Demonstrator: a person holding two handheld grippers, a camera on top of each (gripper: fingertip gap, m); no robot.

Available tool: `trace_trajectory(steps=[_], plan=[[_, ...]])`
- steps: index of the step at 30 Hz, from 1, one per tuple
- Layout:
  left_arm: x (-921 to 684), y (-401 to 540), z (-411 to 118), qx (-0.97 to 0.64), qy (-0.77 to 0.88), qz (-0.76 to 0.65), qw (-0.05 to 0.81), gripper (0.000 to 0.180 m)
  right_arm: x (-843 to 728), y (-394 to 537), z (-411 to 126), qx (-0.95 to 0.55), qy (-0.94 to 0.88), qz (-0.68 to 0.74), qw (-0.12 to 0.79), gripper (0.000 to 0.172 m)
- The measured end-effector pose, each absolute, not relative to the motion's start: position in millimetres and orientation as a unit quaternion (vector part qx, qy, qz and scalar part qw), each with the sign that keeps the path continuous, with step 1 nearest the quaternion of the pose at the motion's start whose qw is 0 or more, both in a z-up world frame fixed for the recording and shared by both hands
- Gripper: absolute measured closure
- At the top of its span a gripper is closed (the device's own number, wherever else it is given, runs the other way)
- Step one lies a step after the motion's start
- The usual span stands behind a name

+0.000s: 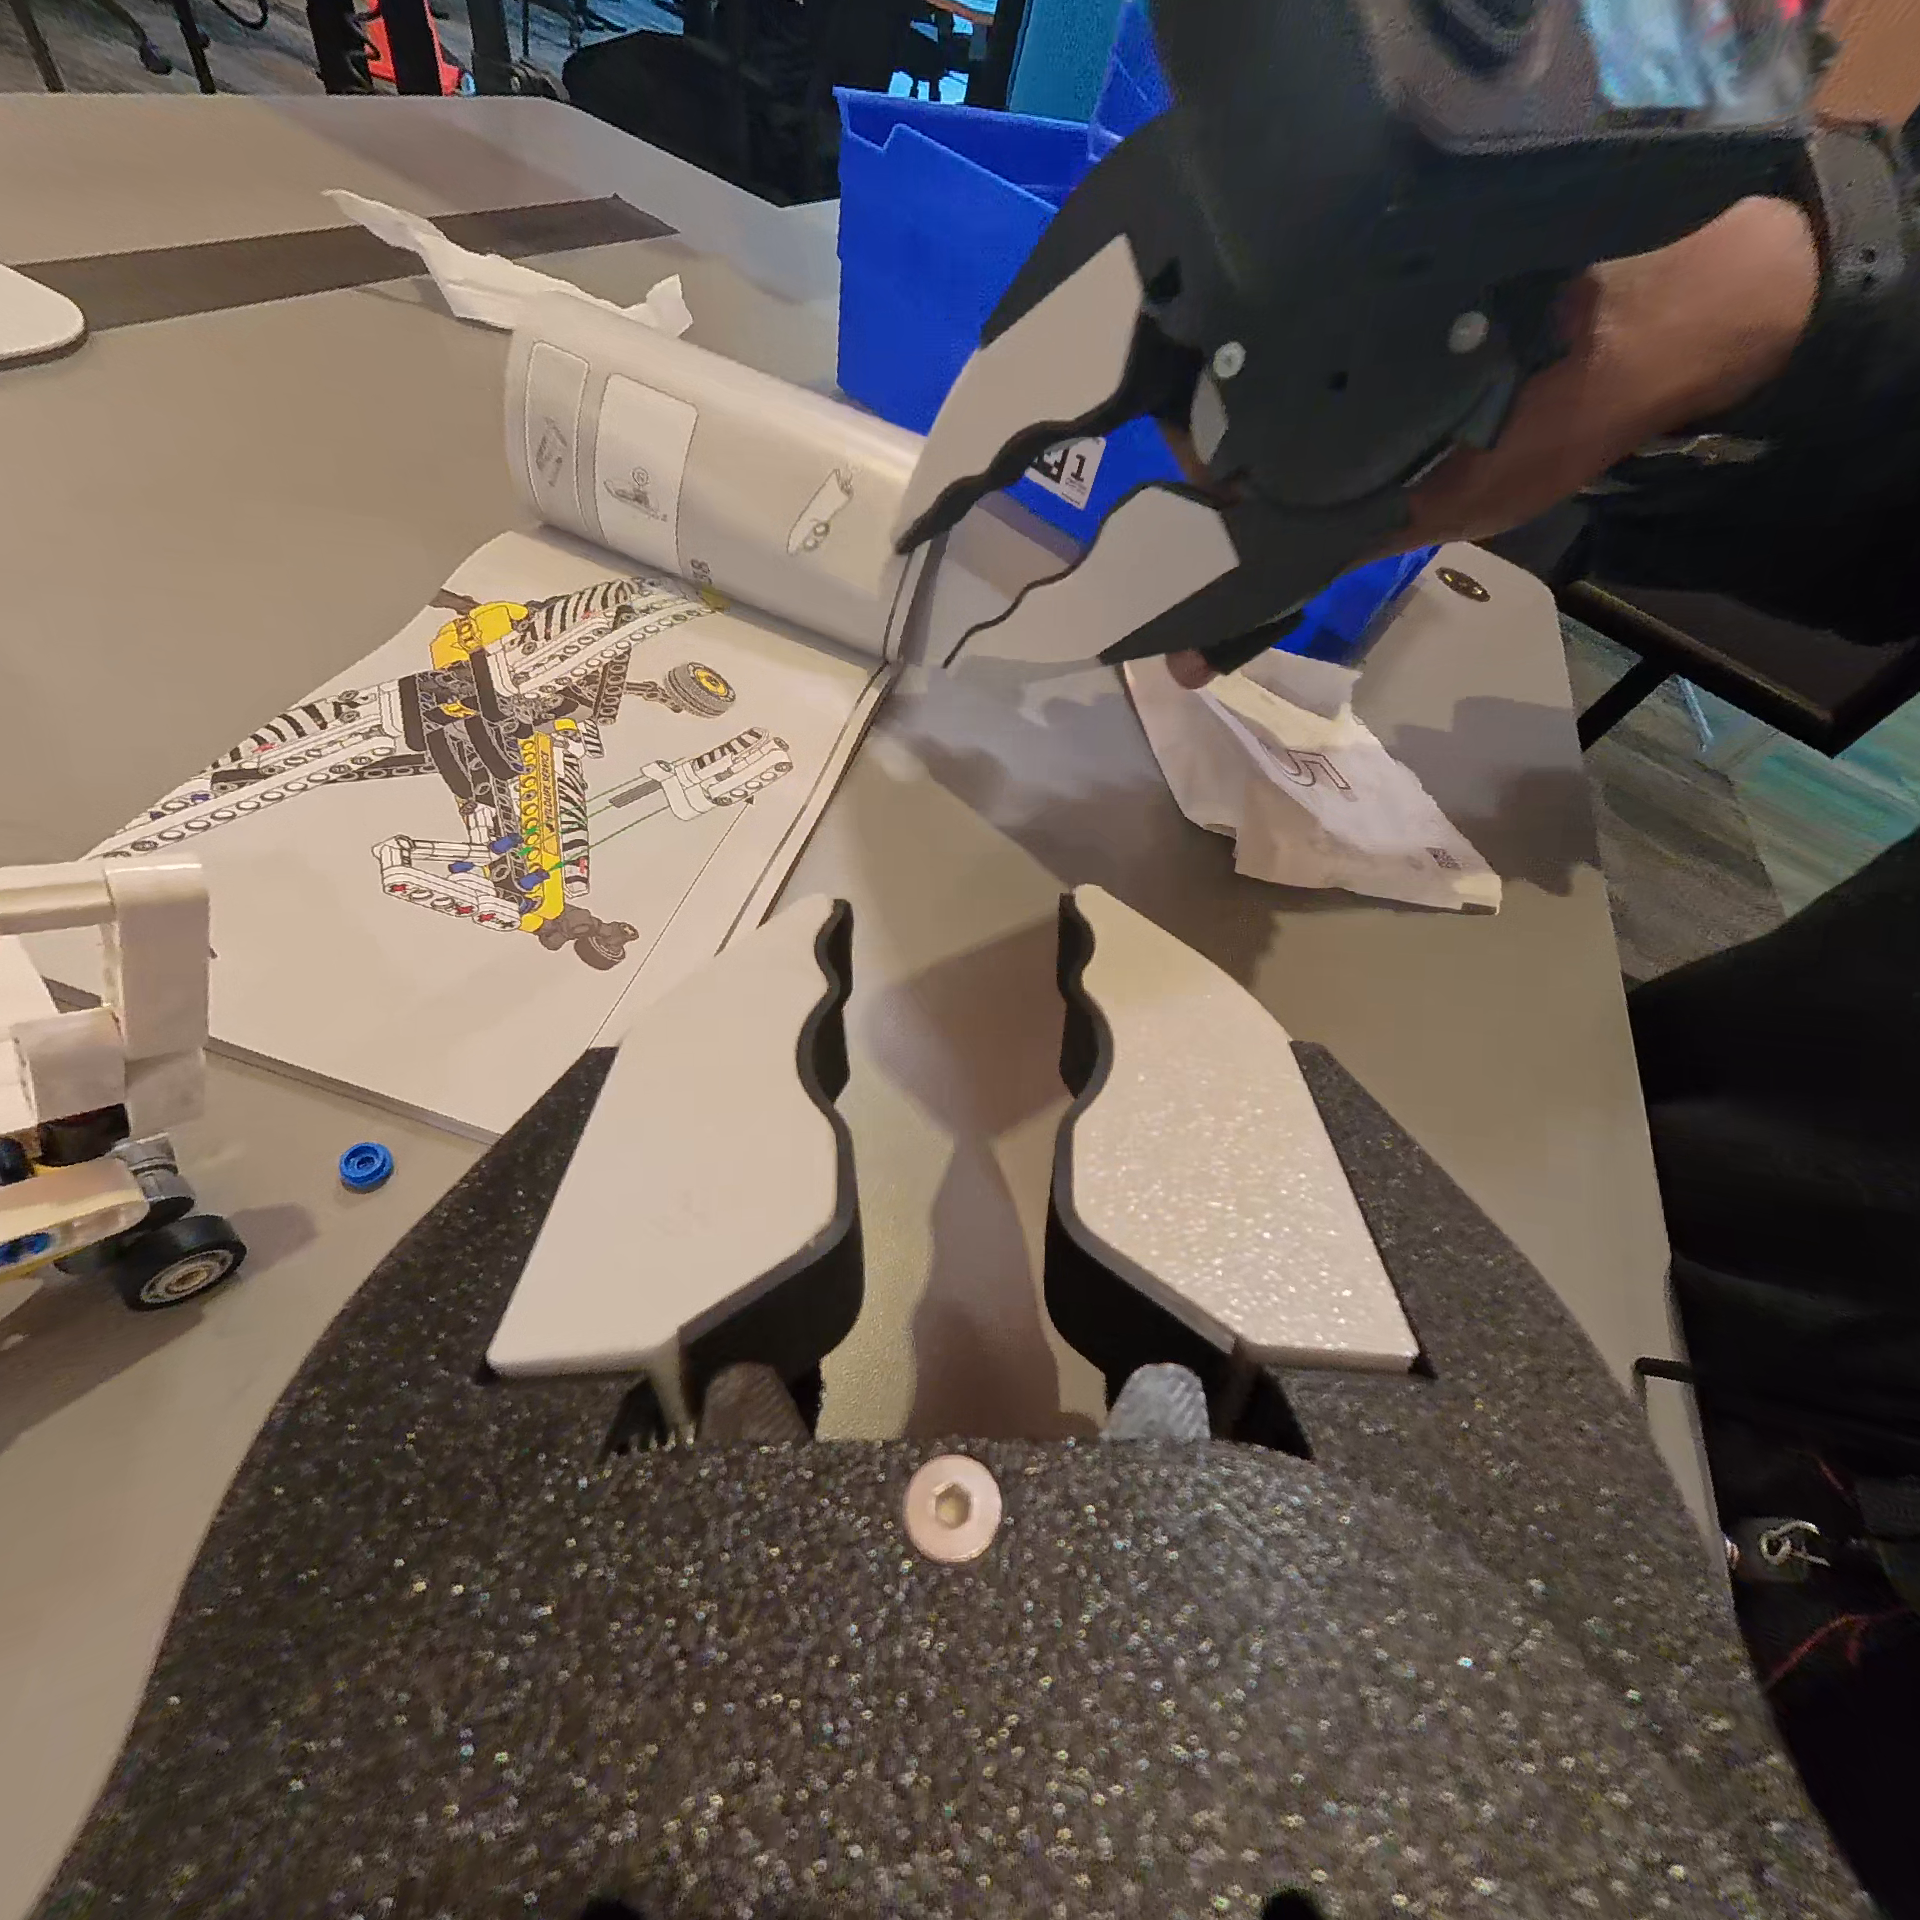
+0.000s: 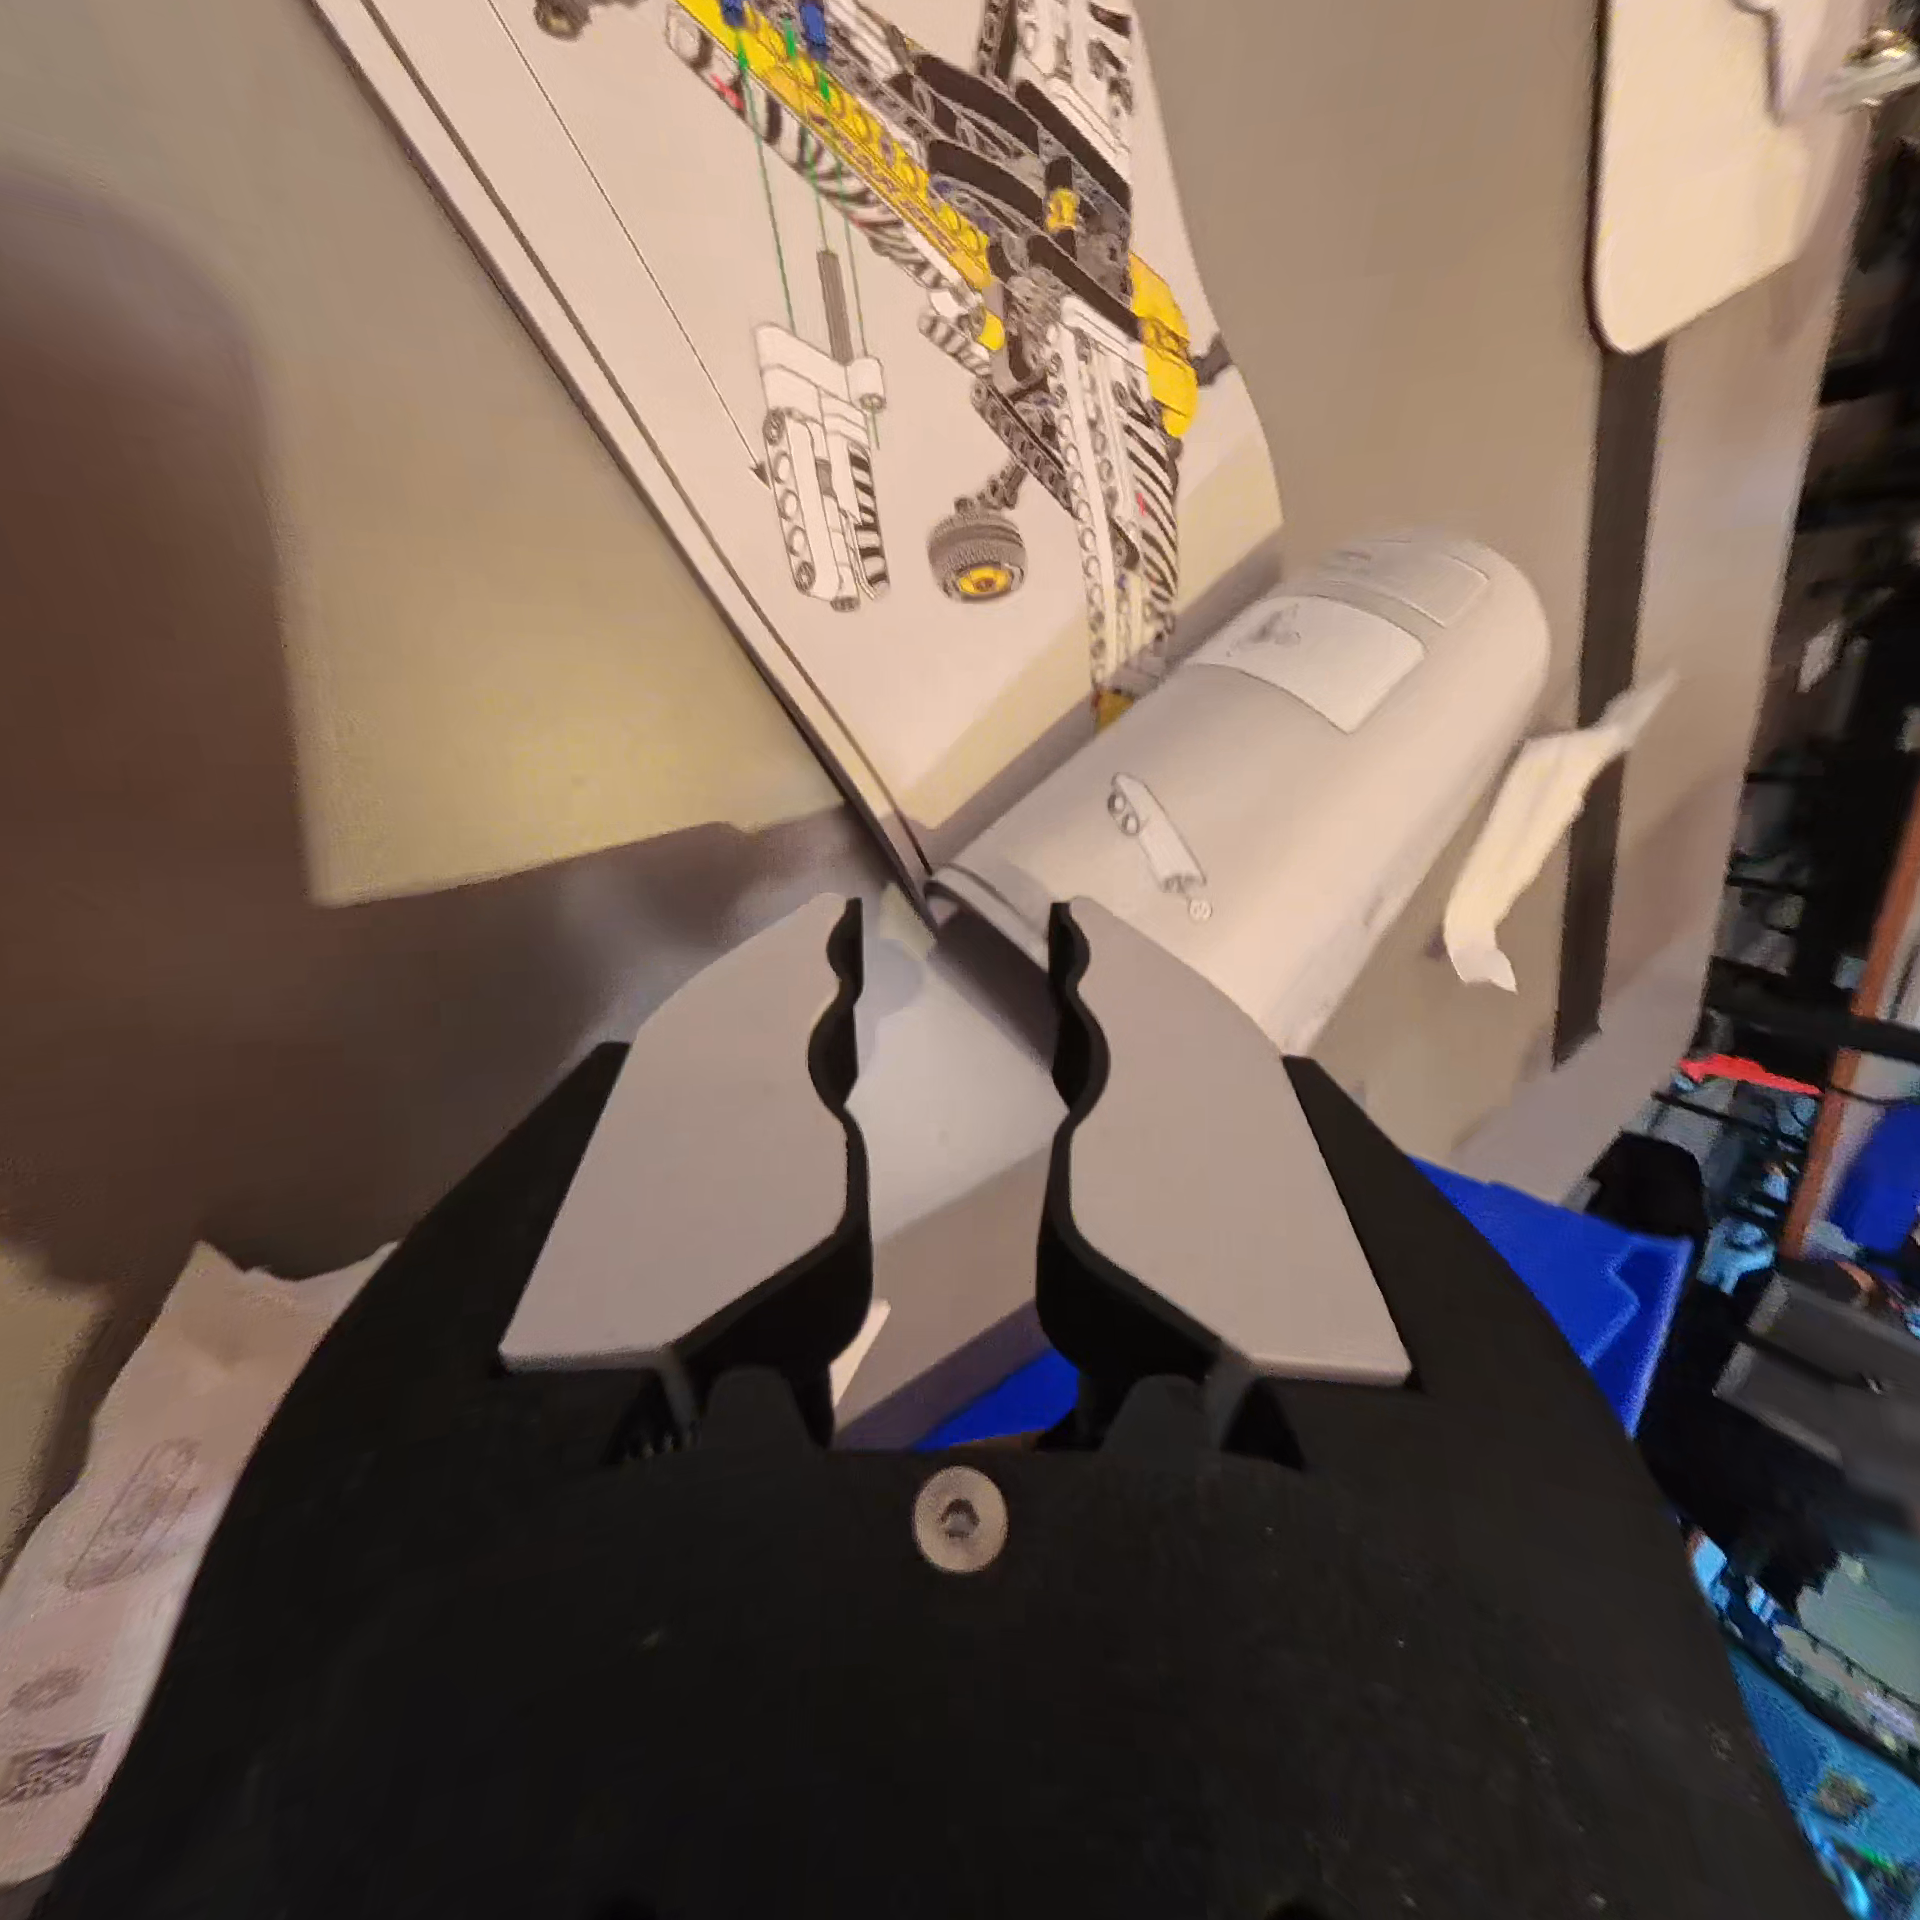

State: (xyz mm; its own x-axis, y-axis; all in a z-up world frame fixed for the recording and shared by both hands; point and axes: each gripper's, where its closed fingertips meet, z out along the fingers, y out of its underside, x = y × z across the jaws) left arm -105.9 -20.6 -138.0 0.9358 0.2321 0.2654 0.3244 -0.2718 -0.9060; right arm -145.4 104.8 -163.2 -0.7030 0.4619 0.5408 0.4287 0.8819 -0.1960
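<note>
Hovering over bare table [image 1: 1351, 1039], the left gripper [image 1: 956, 935] is held open, nothing between its pads. A booklet [image 1: 416, 831] lies ahead to its left. Farther off, the right gripper [image 1: 925, 603] is seen open at the booklet's curled page [image 2: 1247, 831], a paper bag [image 1: 1330, 790] beside it.

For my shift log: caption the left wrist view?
Open left gripper over grey table; open right gripper at curled instruction booklet corner.
</note>
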Motion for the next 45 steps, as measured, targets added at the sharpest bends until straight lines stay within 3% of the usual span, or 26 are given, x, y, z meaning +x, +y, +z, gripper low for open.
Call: trace_trajectory(steps=[10, 13, 18, 26, 34, 38, 40, 45], plan=[[-107, -19, -139, -0.798, -0.177, -0.031, 0.575, 0.142, -159, 60, -133, -0.274, -0.887, 0.174, 0.327, 0.142], [-111, -23, -137, -0.798, -0.18, -0.013, 0.575, 0.142, -178, 81, -148, -0.295, -0.882, 0.125, 0.346, 0.143], [-140, -50, -136, -0.803, -0.213, 0.075, 0.552, 0.142, -181, 116, -152, -0.35, -0.865, 0.107, 0.344, 0.144], [-176, -99, -109, -0.759, -0.261, 0.244, 0.544, 0.142, -155, 80, -140, -0.317, -0.878, 0.162, 0.32, 0.144], [-204, -94, -129, -0.818, -0.212, 0.372, 0.383, 0.129, -120, 50, -146, -0.302, -0.887, 0.219, 0.271, 0.144], [-219, -85, -144, -0.835, -0.199, 0.398, 0.324, 0.131, -101, 44, -149, -0.301, -0.887, 0.238, 0.258, 0.144], [-225, -85, -149, -0.839, -0.191, 0.412, 0.299, 0.142, -95, 41, -151, -0.303, -0.884, 0.249, 0.253, 0.144], [-212, -95, -149, -0.857, -0.143, 0.4, 0.292, 0.143, -86, 26, -153, -0.313, -0.873, 0.292, 0.232, 0.144]])
